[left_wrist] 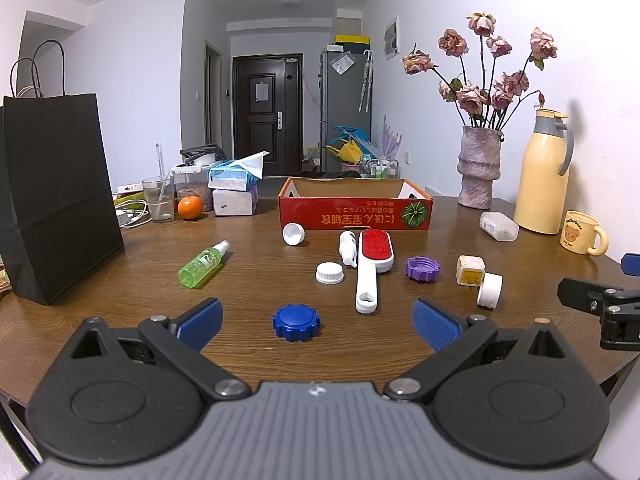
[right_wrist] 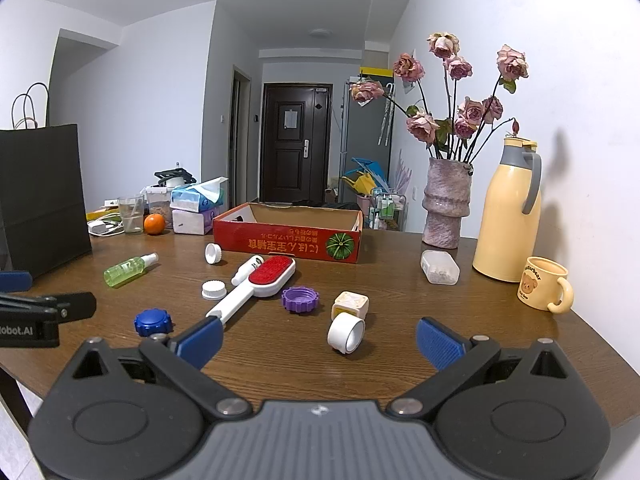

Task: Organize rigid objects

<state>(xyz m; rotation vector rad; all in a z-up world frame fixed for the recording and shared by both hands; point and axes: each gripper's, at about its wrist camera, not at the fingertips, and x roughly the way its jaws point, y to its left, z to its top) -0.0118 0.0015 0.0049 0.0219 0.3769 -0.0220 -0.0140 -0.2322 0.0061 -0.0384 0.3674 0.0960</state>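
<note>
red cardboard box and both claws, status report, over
Left claw open, empty; right claw open, empty. Red cardboard box looks empty, items still loose on the brown wooden table. Nothing blocking the box.

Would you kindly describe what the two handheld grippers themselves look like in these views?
Both look alike. The left gripper and right gripper each have a ribbed grey body, black linkage arms with silver pivot pins and round black housings, and blue textured pads on the fingers. In the right wrist view, the left gripper's side carries white lettering ending in "obot.AI". No cables, hands or sleeves are visible.
</note>
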